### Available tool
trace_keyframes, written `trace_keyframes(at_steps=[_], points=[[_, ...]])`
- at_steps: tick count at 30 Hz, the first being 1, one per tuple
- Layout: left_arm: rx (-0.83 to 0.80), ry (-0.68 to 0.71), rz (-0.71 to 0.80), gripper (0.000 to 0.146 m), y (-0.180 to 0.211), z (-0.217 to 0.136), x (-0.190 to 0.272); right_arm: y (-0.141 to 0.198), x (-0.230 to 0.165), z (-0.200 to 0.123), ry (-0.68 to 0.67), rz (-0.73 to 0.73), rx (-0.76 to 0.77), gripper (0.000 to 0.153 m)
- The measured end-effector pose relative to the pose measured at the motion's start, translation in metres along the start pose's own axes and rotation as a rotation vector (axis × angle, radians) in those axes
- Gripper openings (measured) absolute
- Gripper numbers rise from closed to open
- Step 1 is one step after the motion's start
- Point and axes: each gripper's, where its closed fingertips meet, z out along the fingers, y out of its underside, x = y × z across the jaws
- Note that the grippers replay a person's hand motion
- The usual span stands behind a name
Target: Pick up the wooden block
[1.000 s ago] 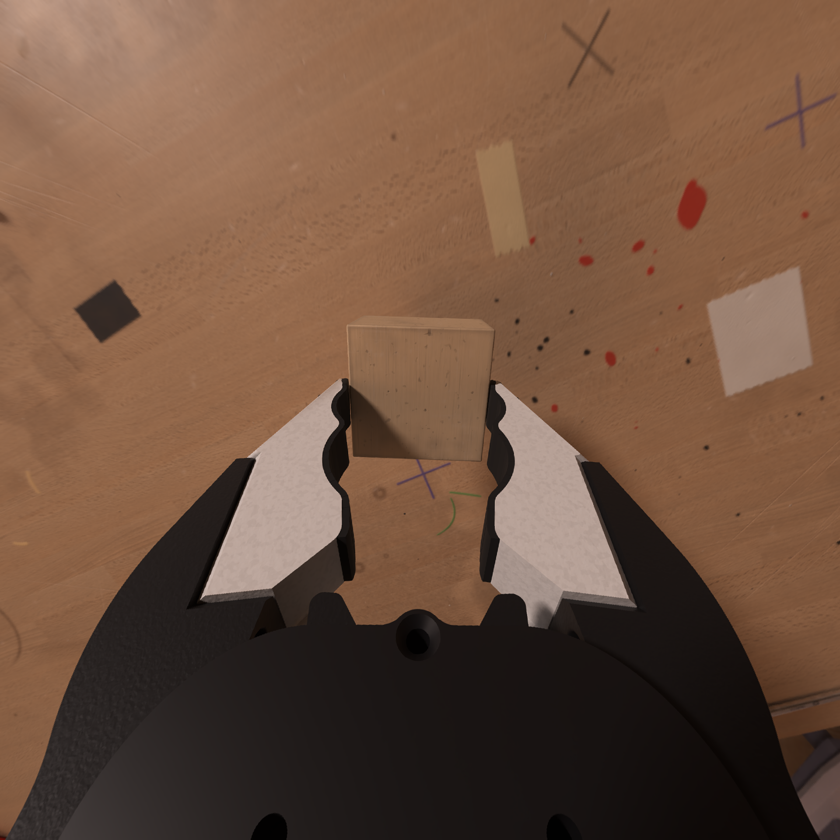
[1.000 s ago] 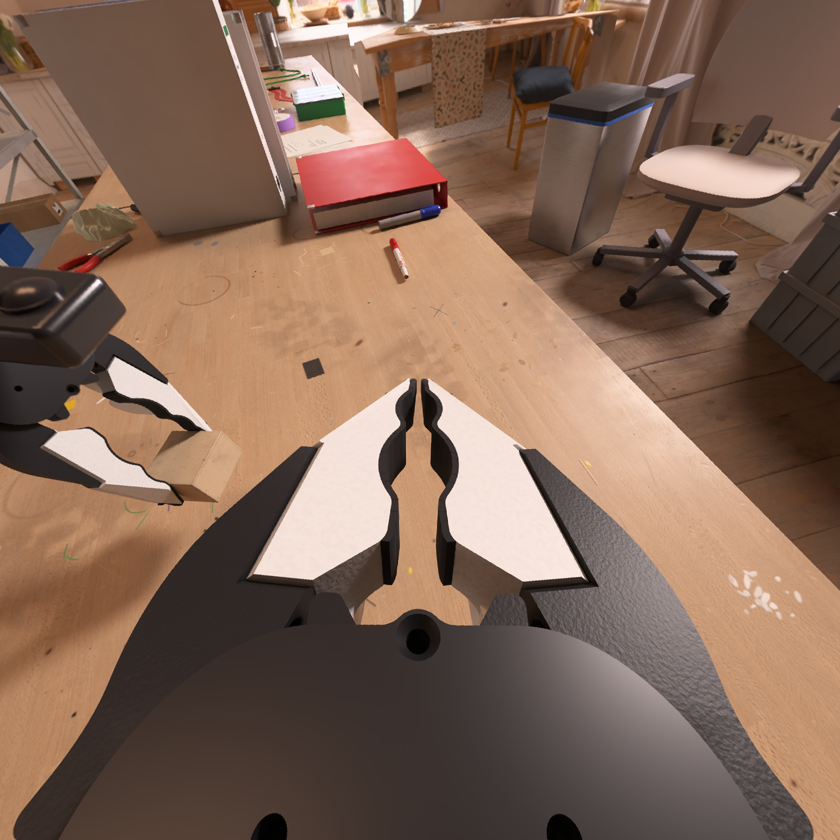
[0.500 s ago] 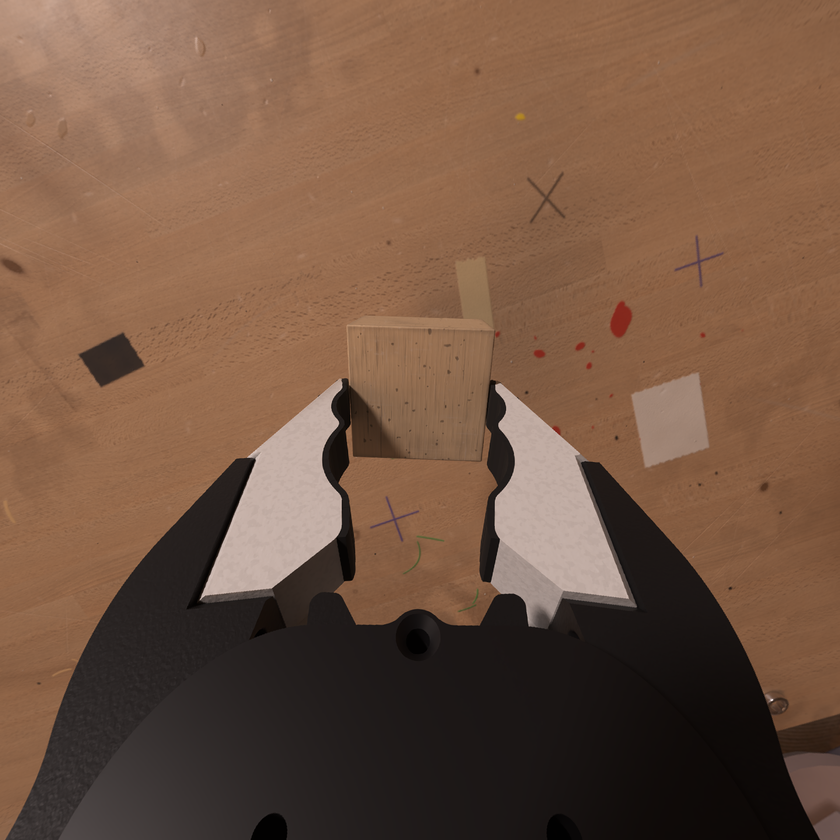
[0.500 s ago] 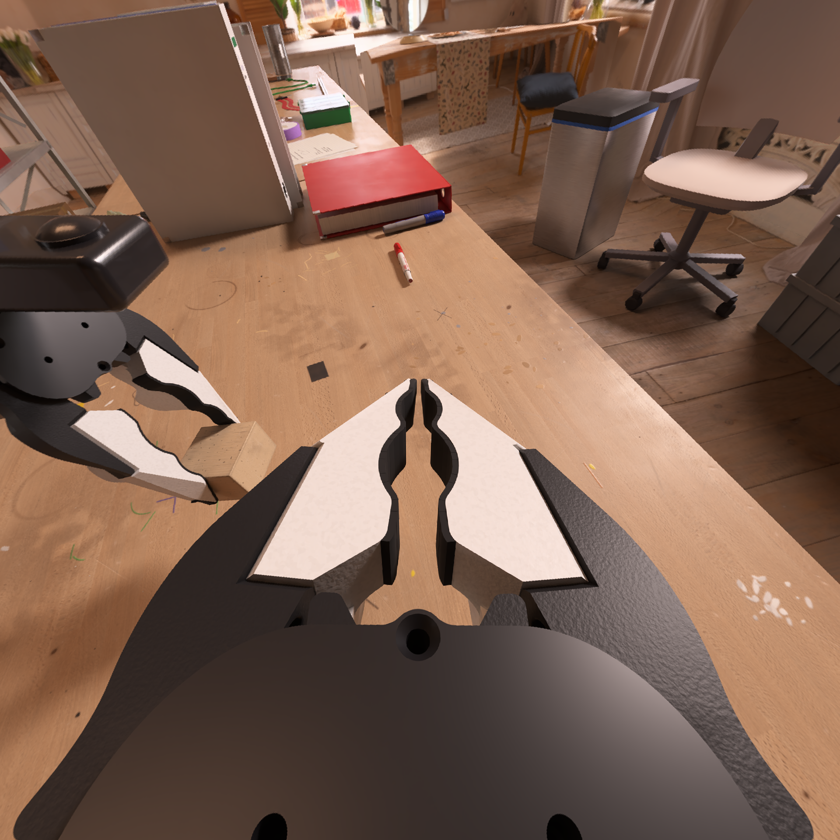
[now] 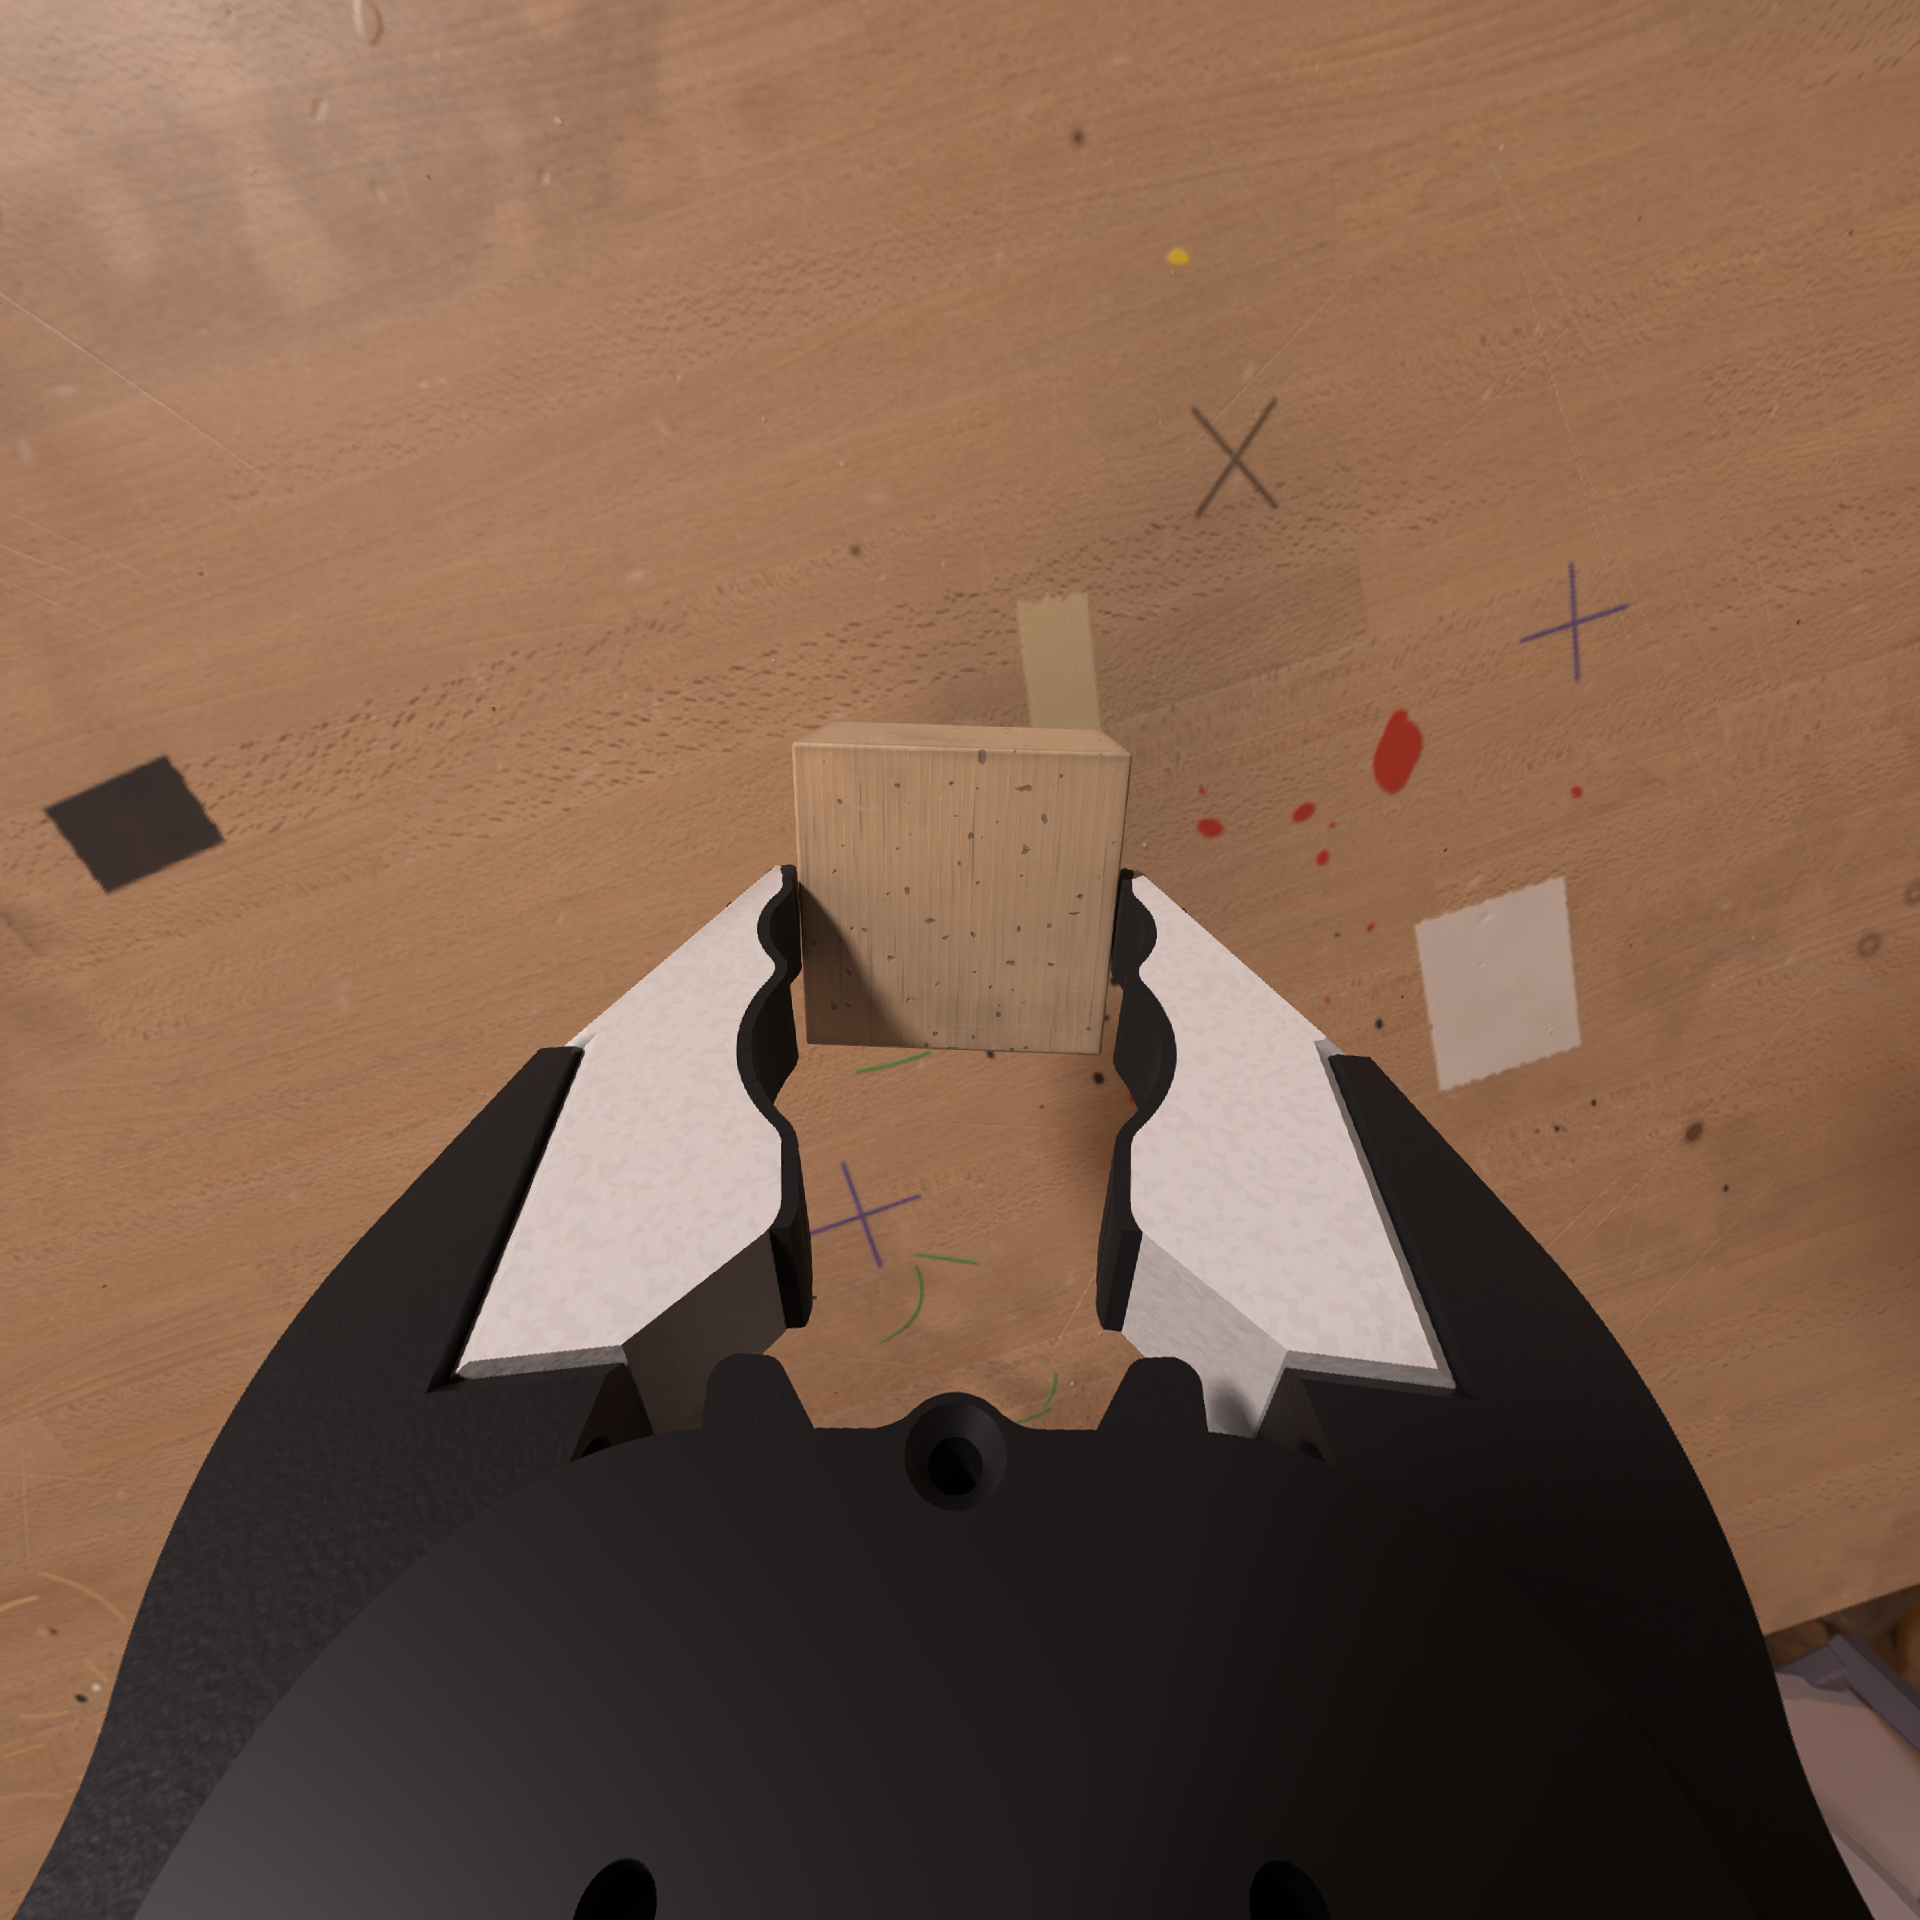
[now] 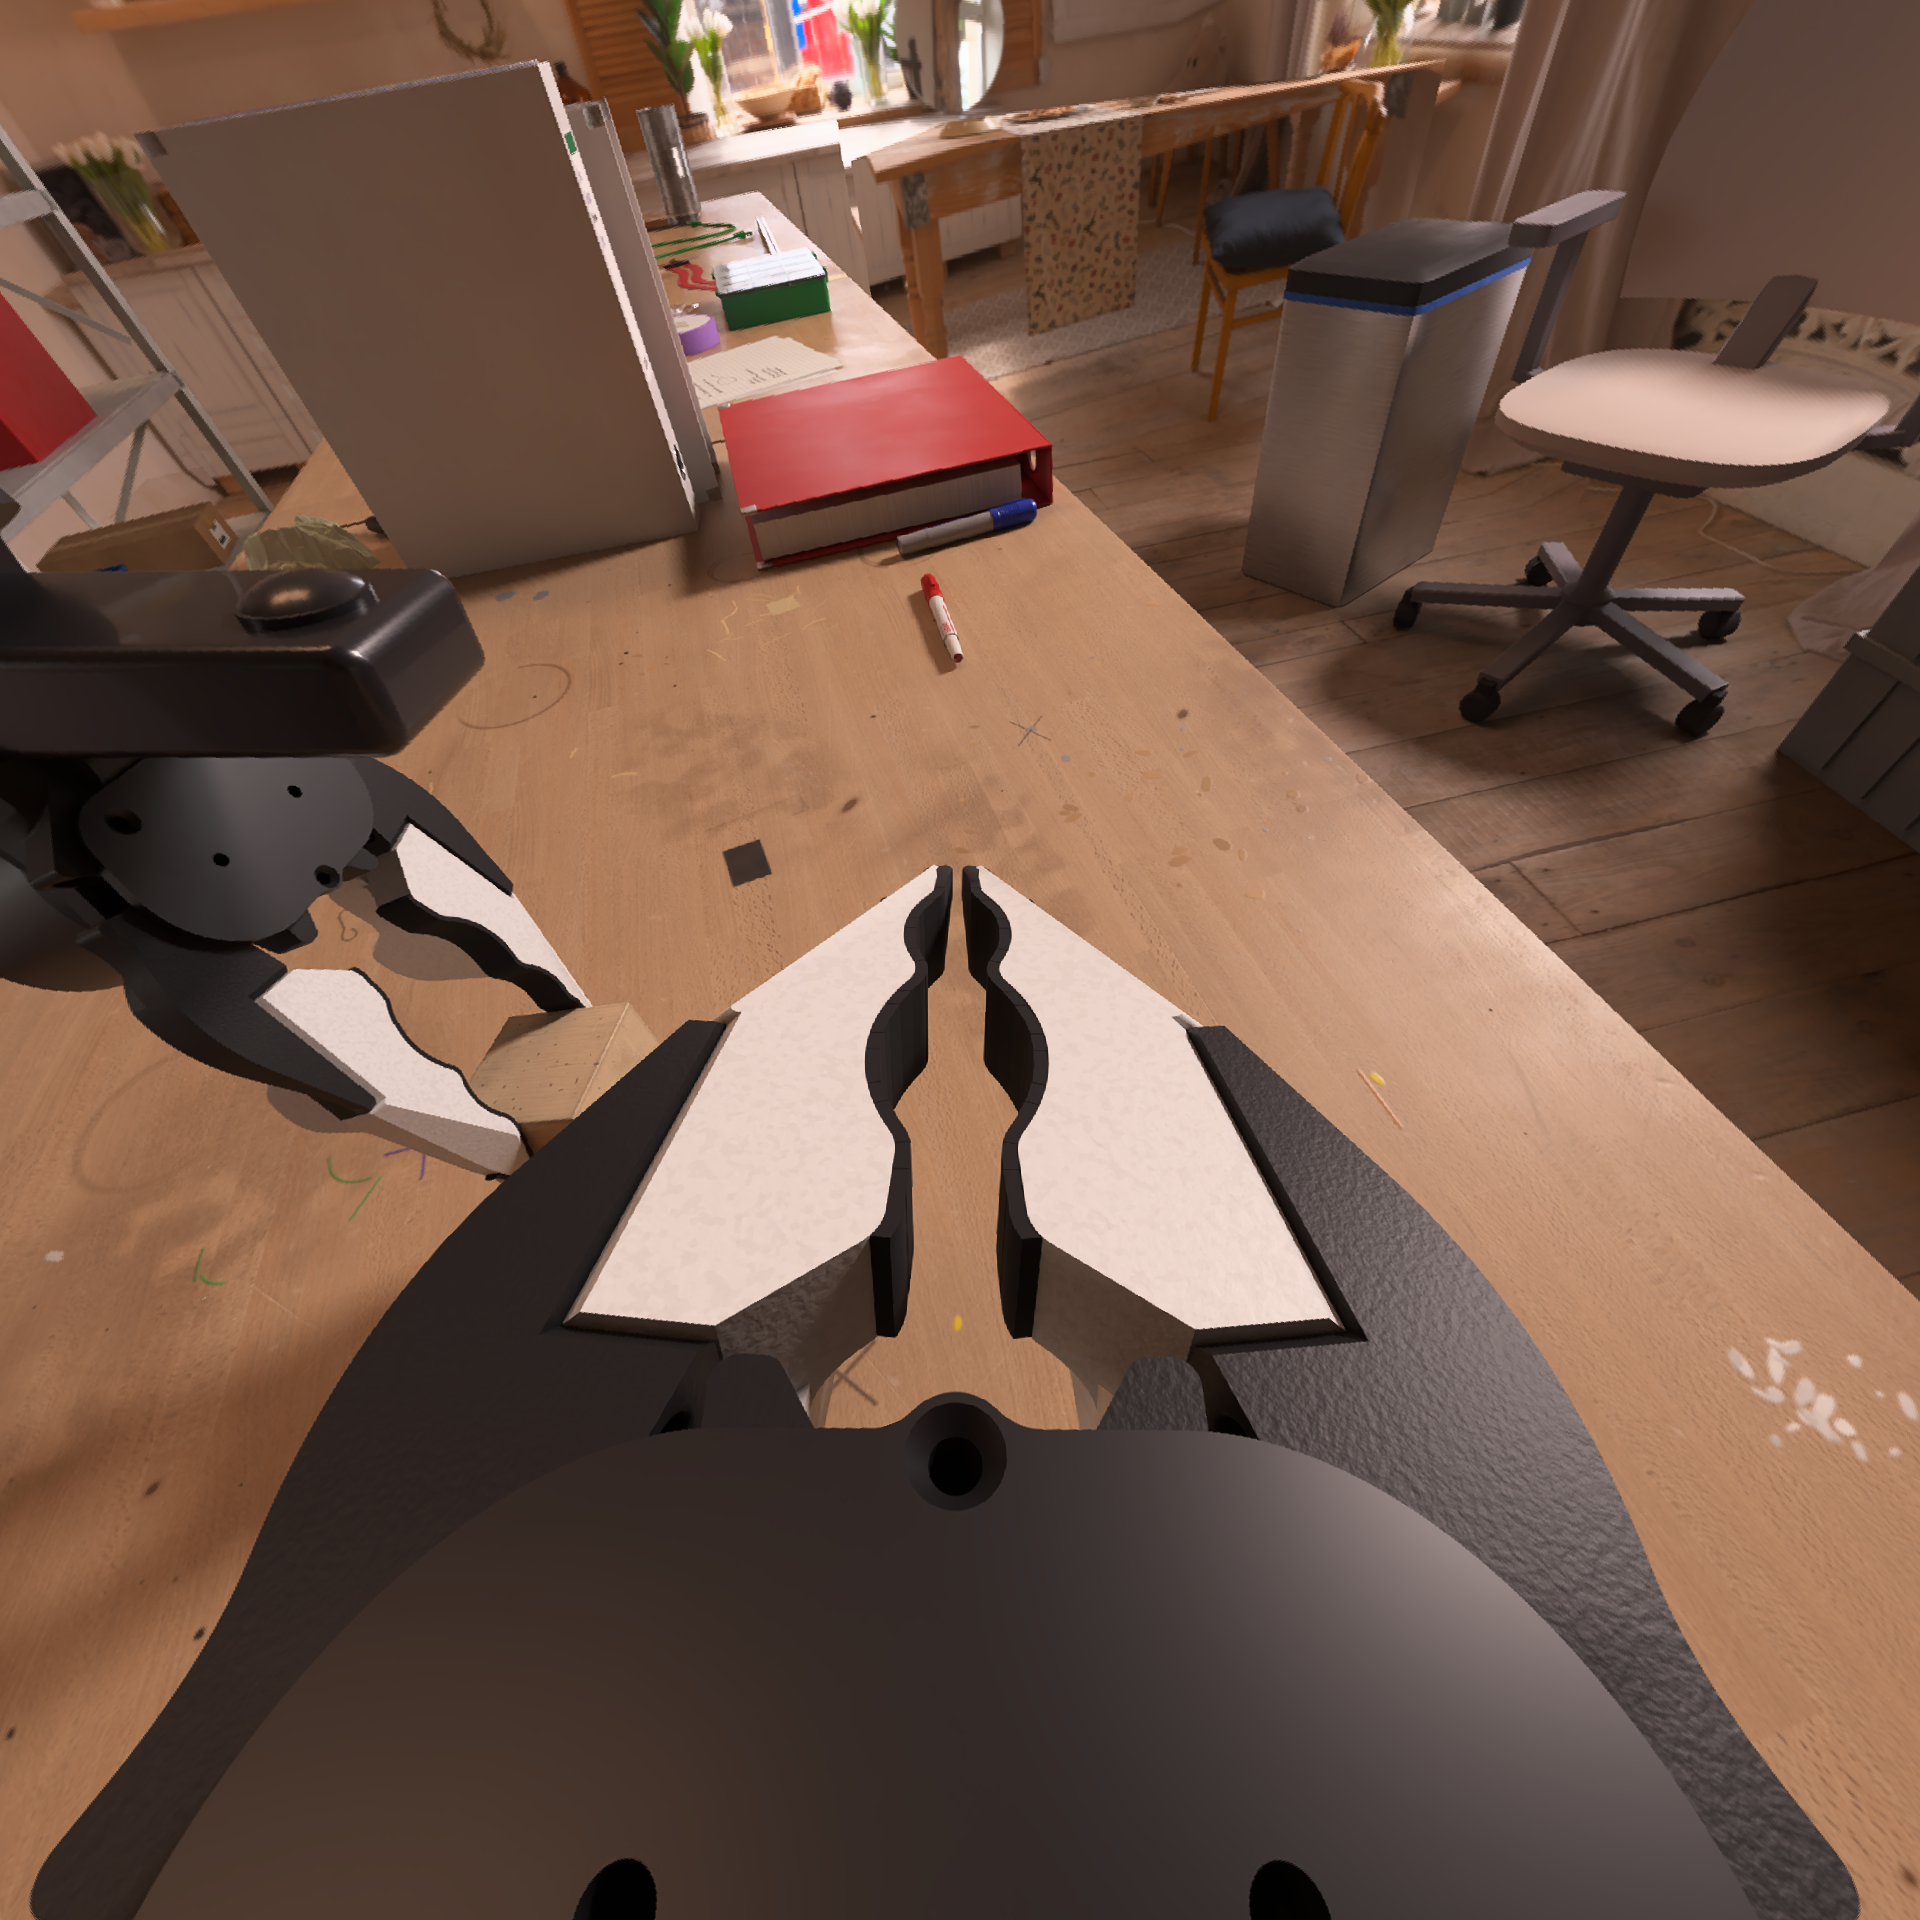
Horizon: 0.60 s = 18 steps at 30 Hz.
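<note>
The wooden block [image 5: 961, 894] is a pale cube clamped between the fingertips of my left gripper [image 5: 956, 878]. It hangs above the wooden table [image 5: 520, 520], clear of its surface. In the right wrist view the block [image 6: 566, 1060] shows at centre left in the left gripper [image 6: 540, 1081], partly hidden behind my right gripper's body. My right gripper [image 6: 956, 873] is shut and empty, above the table [image 6: 1143, 935], to the right of the block.
A red binder [image 6: 883, 447], a blue-capped marker [image 6: 961, 527] and a red marker [image 6: 942, 618] lie farther along the table. A tall grey panel [image 6: 416, 312] stands at the far left. The table's edge runs along the right, with a metal bin [image 6: 1371, 405] and an office chair [image 6: 1662, 436] beyond.
My left gripper has risen with the block held in it; the table marks look smaller and have shifted. In the right wrist view it has come closer to my right gripper.
</note>
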Motion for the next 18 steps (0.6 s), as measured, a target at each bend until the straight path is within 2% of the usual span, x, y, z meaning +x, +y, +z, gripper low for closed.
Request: trace_keyframes(at_steps=[12,18], points=[[0.029,-0.001,-0.050,0.061,-0.0074,-0.0022,-0.0048,0.0000,0.0001,0.0000,-0.008,0.008,0.006,0.002],[0.006,-0.055,-0.032,0.061,-0.0049,0.0017,-0.0039,0.0000,0.0001,0.0000,-0.017,0.015,0.012,0.002]])
